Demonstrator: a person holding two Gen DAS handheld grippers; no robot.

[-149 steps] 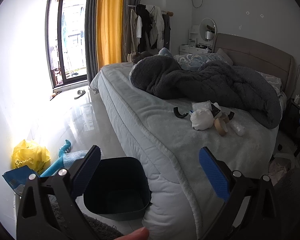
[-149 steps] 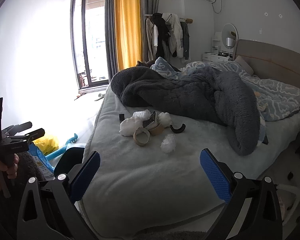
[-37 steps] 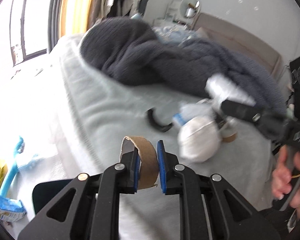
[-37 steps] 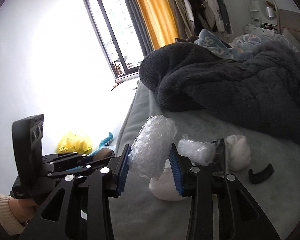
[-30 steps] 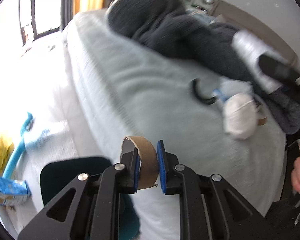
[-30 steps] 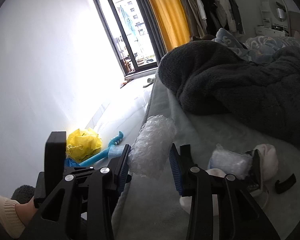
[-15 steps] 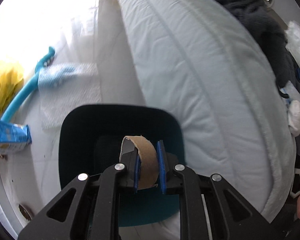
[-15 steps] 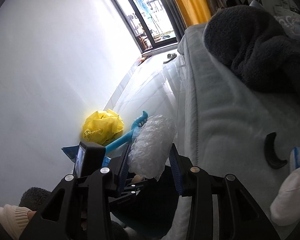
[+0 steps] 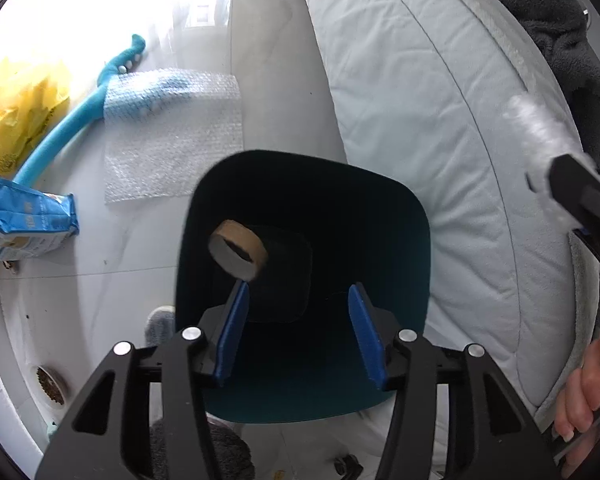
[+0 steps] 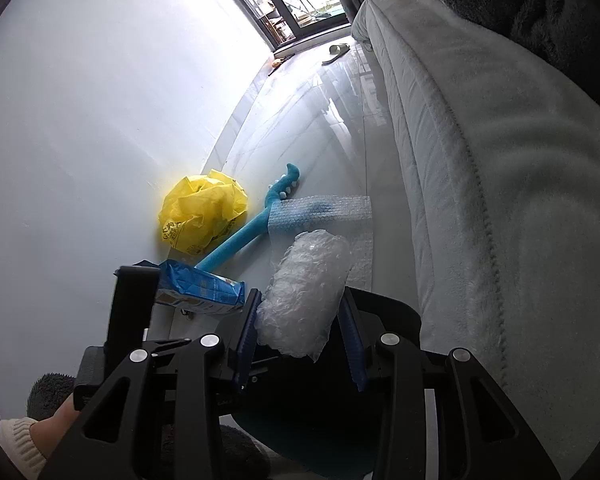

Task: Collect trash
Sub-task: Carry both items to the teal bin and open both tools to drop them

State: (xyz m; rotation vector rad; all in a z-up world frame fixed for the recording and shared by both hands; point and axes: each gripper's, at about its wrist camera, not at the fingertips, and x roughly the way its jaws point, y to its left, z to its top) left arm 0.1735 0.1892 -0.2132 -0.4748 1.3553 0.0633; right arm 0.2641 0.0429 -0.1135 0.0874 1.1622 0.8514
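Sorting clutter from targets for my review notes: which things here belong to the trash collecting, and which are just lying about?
Job:
cardboard ring, dropping from the just-opened left gripper
bin
bubble wrap roll, clamped in the right gripper

Lying about:
yellow bag
blue pouch
blue stick
flat bubble wrap sheet
bed

In the left wrist view the right claw (image 9: 572, 184) and its bubble wrap wad (image 9: 536, 124) are motion-blurred at the right edge. In the right wrist view the wad (image 10: 304, 296) and claw (image 10: 300, 332) hide most of the dark bin (image 10: 384, 320). The yellow bag (image 9: 16, 108) is cut off left.
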